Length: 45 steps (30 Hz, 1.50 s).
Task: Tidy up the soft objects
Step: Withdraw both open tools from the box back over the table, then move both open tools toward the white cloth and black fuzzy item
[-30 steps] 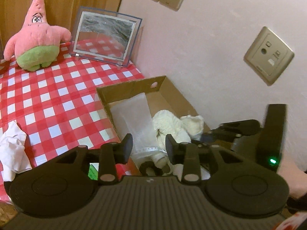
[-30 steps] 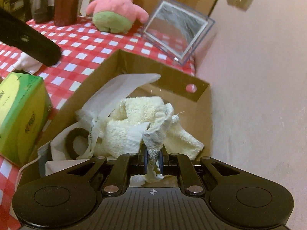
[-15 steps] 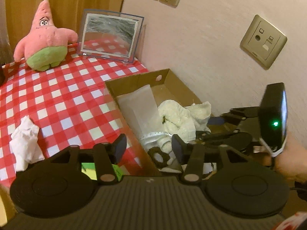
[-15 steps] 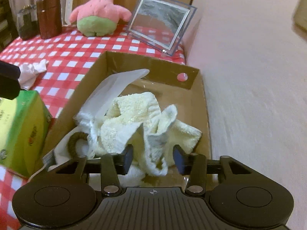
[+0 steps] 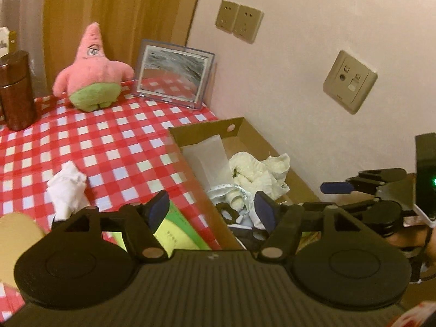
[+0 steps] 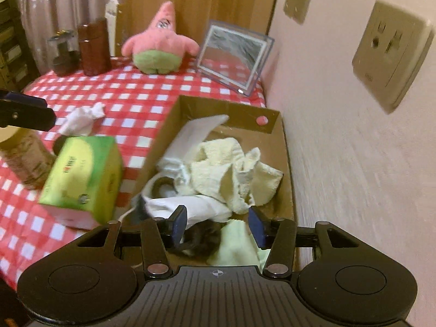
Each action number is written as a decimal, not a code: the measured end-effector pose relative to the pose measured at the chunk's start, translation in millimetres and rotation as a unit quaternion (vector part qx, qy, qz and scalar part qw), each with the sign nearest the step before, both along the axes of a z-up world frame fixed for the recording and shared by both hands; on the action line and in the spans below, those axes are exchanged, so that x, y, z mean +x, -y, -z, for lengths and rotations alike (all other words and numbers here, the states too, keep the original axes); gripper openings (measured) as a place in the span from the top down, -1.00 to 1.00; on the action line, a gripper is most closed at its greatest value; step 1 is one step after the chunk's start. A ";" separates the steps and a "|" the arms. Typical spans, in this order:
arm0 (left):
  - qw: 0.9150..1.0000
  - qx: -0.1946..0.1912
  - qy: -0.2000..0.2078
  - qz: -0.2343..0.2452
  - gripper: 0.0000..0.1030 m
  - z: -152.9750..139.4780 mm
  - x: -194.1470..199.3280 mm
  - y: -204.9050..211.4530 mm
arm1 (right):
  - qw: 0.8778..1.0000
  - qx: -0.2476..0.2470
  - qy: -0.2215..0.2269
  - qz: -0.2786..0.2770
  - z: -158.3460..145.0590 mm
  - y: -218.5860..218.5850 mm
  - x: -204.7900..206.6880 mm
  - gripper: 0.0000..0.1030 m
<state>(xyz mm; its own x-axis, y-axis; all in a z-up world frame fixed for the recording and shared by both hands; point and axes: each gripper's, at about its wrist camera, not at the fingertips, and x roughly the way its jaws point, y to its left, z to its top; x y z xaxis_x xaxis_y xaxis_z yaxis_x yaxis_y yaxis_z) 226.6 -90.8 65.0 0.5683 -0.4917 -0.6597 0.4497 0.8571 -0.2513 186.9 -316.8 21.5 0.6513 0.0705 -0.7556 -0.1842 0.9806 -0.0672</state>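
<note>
Right gripper [image 6: 218,224] released towel [image 6: 231,174]; jaws opening above.

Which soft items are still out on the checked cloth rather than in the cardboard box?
Two: the crumpled white cloth lying mid-table, and the pink star plush standing at the back beside the mirror. The cream towel already lies in the cardboard box.

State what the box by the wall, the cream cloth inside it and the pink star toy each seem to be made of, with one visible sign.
Box: likely cardboard, matte brown, raw cut edges.
Cream cloth: probably terry, looped nap, limp folds.
Star toy: plush, fuzzy pile.
</note>
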 end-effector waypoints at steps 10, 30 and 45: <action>0.999 0.000 0.029 -0.013 -0.67 -24.4 -49.2 -44.1 | 0.999 0.005 0.029 -0.034 -29.1 -30.7 -35.3 -0.18; 0.983 0.074 0.079 -0.151 -0.72 -25.2 -150.9 -181.7 | 0.988 0.108 0.062 -0.093 -49.7 -135.0 -74.3 -0.47; 0.981 0.085 0.062 -0.161 -0.72 -15.3 -173.6 -213.3 | 0.987 0.094 0.050 -0.118 -37.1 -158.0 -82.7 -0.48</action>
